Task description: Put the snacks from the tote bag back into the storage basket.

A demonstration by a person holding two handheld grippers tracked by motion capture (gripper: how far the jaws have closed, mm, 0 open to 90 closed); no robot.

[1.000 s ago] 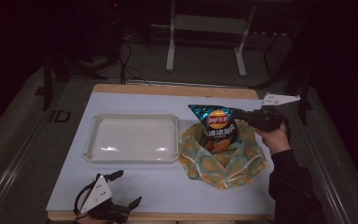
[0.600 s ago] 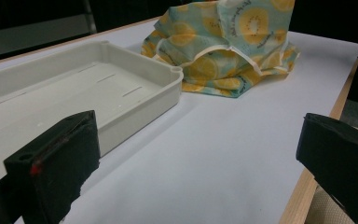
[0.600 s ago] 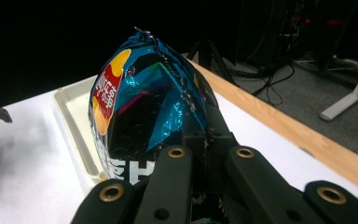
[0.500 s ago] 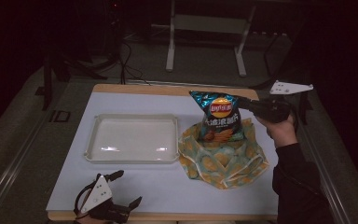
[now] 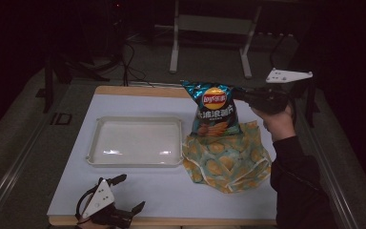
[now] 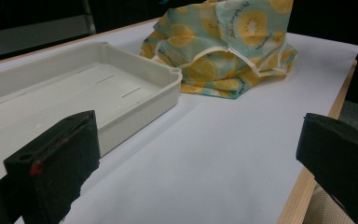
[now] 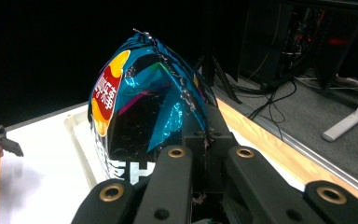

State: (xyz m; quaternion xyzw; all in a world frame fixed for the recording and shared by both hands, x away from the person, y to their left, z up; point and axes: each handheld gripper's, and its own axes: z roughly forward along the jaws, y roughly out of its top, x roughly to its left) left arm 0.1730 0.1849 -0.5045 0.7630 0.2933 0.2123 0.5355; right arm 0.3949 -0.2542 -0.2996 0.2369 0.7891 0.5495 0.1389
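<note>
White plastic comes first on your left: the shallow tray sits on the pale table, its long side running across. In front of it, at the table's near edge, your left gripper rests low with its jaws spread wide apart and nothing between them. In the left gripper view those jaws frame bare tabletop, with the tray to one side and the yellow fruit-print cloth bag beyond.

That cloth bag lies crumpled just right of the tray, touching or nearly touching its corner.

Above the bag's far side hangs the blue chip bag, upright and clear of the table. Your right gripper pinches its top right corner, jaws clamped on the crimped seal. In the right gripper view the foil bulges just past the closed jaws.

Your right hand holds that gripper at the table's right side.
</note>
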